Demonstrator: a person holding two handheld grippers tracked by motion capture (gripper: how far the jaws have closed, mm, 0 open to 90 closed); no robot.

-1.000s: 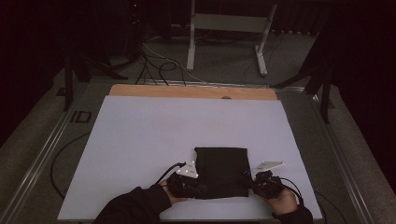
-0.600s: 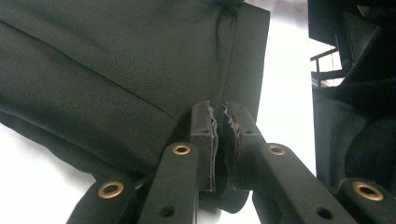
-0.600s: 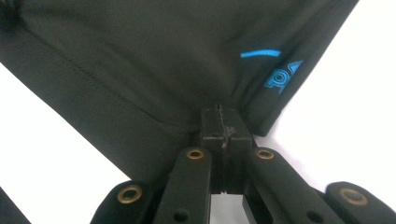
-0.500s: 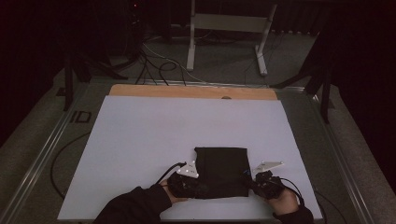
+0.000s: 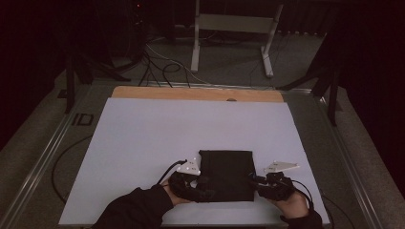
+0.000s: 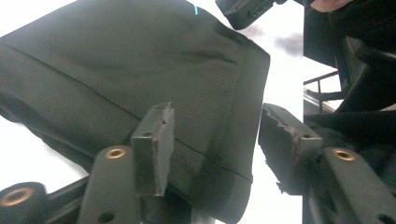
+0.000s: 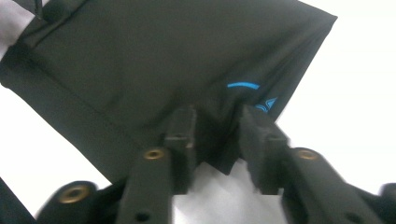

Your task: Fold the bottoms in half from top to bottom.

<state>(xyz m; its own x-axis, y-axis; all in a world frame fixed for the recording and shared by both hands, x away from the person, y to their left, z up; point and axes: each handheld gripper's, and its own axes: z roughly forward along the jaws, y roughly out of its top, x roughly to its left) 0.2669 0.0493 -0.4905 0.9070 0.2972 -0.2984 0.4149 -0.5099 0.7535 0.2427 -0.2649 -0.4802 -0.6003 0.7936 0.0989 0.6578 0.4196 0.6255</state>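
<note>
A: High view: folded black garment (image 5: 225, 174) lies near the white mat's (image 5: 143, 143) front edge; left gripper (image 5: 200, 183) at its left end, right gripper (image 5: 255, 183) at its right.

B: Left gripper view: jaws just parted, hem between, unpinched; right gripper view: jaws likewise parted, corner between them; cloth ahead.

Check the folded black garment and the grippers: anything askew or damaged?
The black garment lies folded, roughly square on the white table cover. Odd: the left gripper has chipped, ragged pads. Both grippers' jaws have just been opening.
</note>
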